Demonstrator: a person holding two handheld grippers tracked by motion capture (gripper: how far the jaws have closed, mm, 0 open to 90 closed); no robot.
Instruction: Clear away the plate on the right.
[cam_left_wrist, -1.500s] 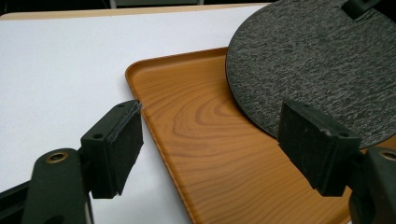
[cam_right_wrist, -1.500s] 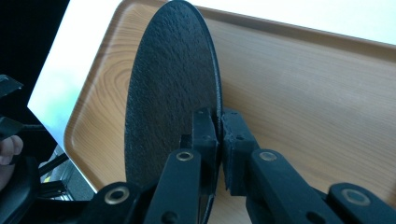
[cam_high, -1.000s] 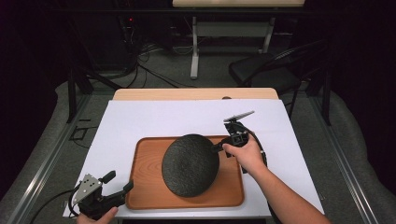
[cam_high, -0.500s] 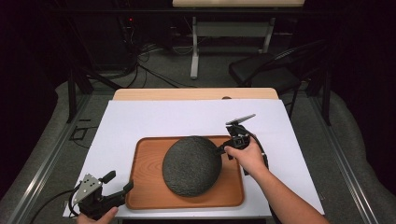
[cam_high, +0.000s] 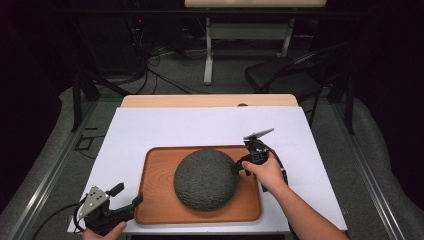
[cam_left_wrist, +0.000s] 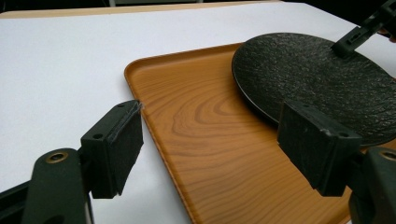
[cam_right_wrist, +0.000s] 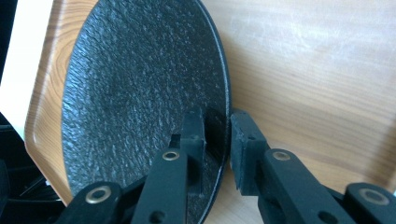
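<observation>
The right hand-held gripper (cam_high: 239, 166) straddles the right rim of the round black textured plate (cam_high: 205, 179), its jaws having just been opening, the pads now slightly off the rim; the plate lies in the rectangular wooden tray (cam_high: 155, 200) near the tabletop's (cam_high: 200, 125) front edge; the left hand-held gripper (cam_high: 128, 196) hovers released at the tray's front-left corner.
</observation>
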